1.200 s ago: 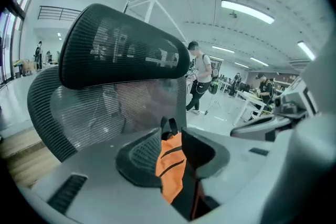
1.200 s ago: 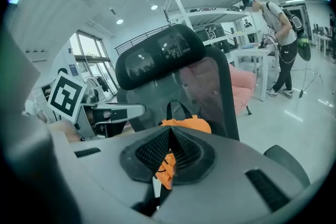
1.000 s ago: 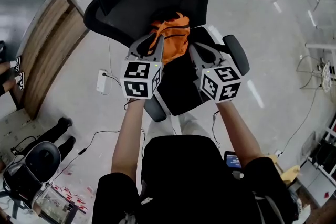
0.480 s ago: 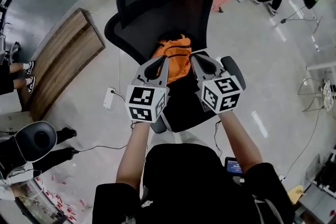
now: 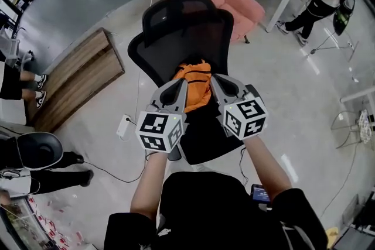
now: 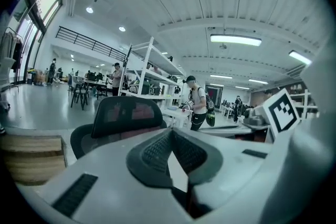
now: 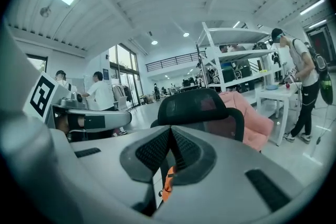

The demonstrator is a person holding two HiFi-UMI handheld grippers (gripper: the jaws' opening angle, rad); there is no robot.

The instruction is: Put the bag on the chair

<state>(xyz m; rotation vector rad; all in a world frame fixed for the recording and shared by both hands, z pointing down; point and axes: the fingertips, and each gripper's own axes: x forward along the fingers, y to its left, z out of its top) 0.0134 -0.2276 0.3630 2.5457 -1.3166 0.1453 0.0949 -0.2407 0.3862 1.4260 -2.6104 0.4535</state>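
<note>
Hovering at frame centre, the left tool (image 5: 181, 85) and right tool (image 5: 217, 82) are seen closed and empty. Between them in the frame, the orange bag (image 5: 196, 80) is seen resting on the seat of the black chair (image 5: 181, 26), against its backrest.

Head cam: overhead, looks steeply down. L & R gripper views: close behind own jaws, near level. All share chair (image 5: 181, 26).
</note>
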